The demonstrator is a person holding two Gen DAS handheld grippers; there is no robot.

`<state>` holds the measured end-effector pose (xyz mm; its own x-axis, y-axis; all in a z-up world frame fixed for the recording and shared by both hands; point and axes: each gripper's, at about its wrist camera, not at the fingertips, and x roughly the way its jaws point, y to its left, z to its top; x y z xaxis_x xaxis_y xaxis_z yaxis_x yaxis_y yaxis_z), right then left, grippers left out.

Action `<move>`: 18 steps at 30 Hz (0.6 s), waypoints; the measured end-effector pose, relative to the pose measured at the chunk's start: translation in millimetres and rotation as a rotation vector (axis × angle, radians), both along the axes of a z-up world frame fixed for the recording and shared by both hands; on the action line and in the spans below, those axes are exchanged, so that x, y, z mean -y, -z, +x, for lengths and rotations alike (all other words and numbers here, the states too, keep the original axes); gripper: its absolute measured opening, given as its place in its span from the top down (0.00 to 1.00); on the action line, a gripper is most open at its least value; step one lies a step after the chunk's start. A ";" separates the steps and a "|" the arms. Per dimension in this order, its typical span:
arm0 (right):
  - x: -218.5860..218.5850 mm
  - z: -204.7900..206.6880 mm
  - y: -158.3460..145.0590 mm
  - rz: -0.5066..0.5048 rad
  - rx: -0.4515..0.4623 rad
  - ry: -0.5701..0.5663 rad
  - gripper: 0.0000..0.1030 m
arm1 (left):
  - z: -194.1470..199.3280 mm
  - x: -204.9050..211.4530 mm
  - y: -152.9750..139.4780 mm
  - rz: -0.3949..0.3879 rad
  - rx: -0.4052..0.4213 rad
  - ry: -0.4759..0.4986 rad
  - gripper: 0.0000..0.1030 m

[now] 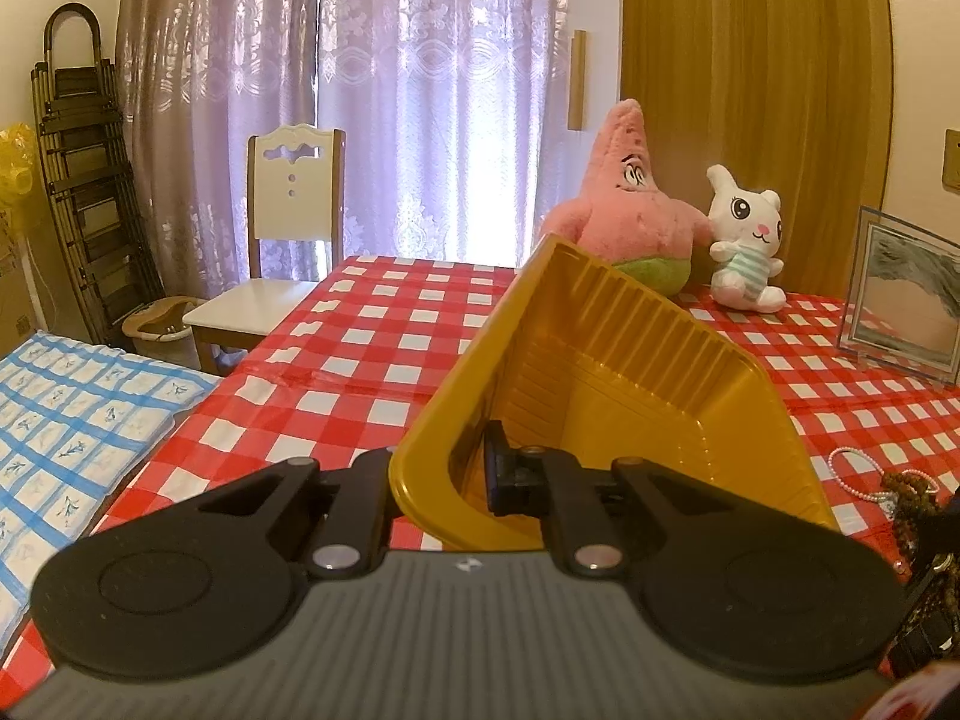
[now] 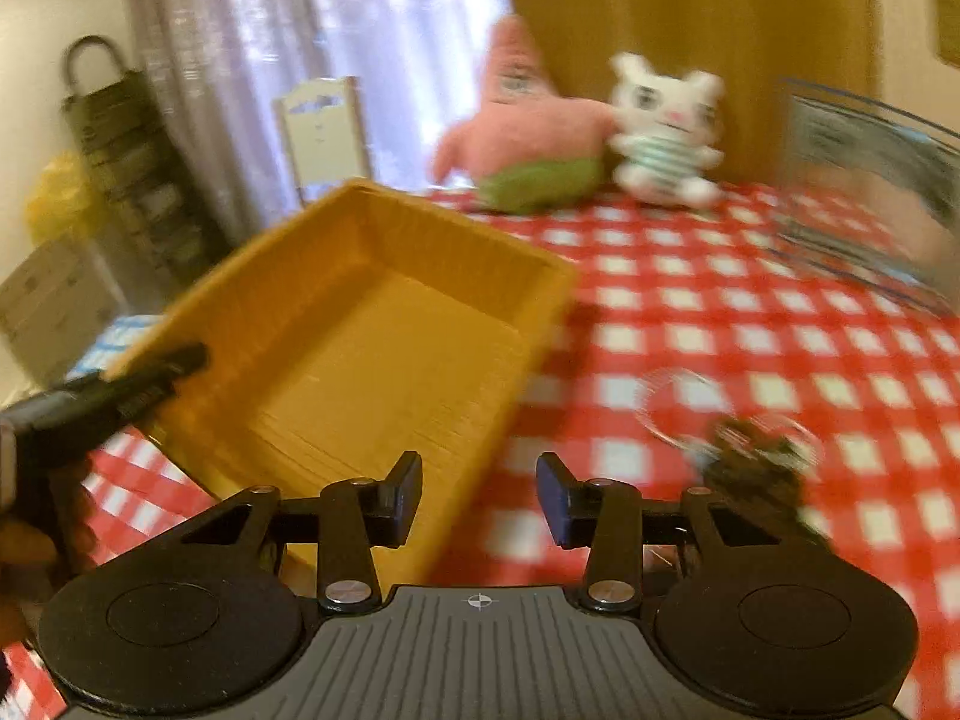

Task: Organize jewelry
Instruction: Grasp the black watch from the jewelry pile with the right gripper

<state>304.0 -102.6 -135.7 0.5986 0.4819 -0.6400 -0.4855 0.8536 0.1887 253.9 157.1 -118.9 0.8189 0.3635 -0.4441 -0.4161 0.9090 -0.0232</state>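
A yellow plastic tray (image 1: 630, 360) with ribbed walls is tilted above the red-checked tablecloth. My left gripper (image 1: 444, 474) is shut on its near-left wall, one finger inside and one outside. The right wrist view, which is blurred, shows the same tray (image 2: 372, 324) with the left gripper's fingers (image 2: 150, 378) on its left rim. My right gripper (image 2: 480, 492) is open with nothing between its pads, just off the tray's near-right edge. A white pearl bracelet (image 1: 852, 468) and dark brown beads (image 1: 912, 492) lie on the cloth to the right. In the right wrist view the dark beads (image 2: 756, 462) are right of my gripper.
A pink star plush (image 1: 624, 204) and a white bunny plush (image 1: 744, 240) stand at the table's far edge. A glass picture frame (image 1: 900, 294) stands at the right. A white chair (image 1: 282, 252) and blue-checked bedding (image 1: 72, 420) are left of the table.
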 end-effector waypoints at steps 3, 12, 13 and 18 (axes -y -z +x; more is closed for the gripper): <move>30.8 0.4 0.9 -0.007 -0.026 0.097 0.59 | 0.2 -0.3 -0.1 -0.002 0.000 -0.002 0.90; 66.0 19.0 3.1 0.084 -0.064 0.219 0.59 | 0.9 -1.5 1.0 -0.003 -0.001 0.000 0.89; 67.8 24.5 4.9 0.104 -0.089 0.232 0.59 | 0.9 -1.5 1.0 -0.003 -0.001 0.000 0.89; 70.6 41.6 12.1 0.165 -0.126 0.280 0.59 | 1.2 -1.6 1.1 0.000 -0.001 0.001 0.89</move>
<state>345.5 -173.2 -147.8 0.6439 0.4130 -0.6441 -0.2006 0.9035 0.3788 255.1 158.7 -120.1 0.8189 0.3627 -0.4449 -0.4154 0.9093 -0.0231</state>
